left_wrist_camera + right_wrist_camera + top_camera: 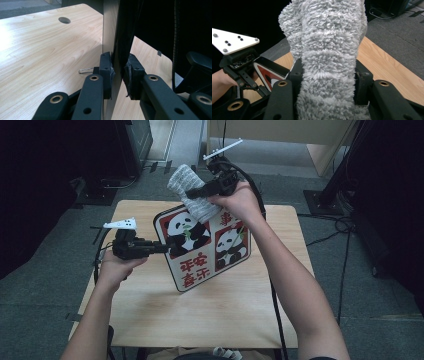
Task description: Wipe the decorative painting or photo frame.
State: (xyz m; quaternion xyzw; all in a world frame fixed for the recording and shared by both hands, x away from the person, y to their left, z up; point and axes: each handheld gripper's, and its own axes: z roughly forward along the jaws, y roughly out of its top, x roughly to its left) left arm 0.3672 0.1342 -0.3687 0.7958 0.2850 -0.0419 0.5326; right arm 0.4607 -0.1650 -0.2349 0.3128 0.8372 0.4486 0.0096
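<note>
Fluffy grey cloth (329, 62), glossy printed panda board (207, 245), pale matt wood-grain table (210, 310), matt black tool pads (107, 71)

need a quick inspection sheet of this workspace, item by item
surface: light wooden table with a round hole, mostly bare
job's things: square panda-print board held tilted on edge; fluffy grey cloth against its upper edge
clutter: small metal wire clip on the table beside the board
grippers: left hand-held gripper shut on the board's edge; right hand-held gripper shut on the cloth
cables: black cable runs down along the right forearm; more on the floor at right
surroundings: grey carpet floor, dark stands and equipment around
</note>
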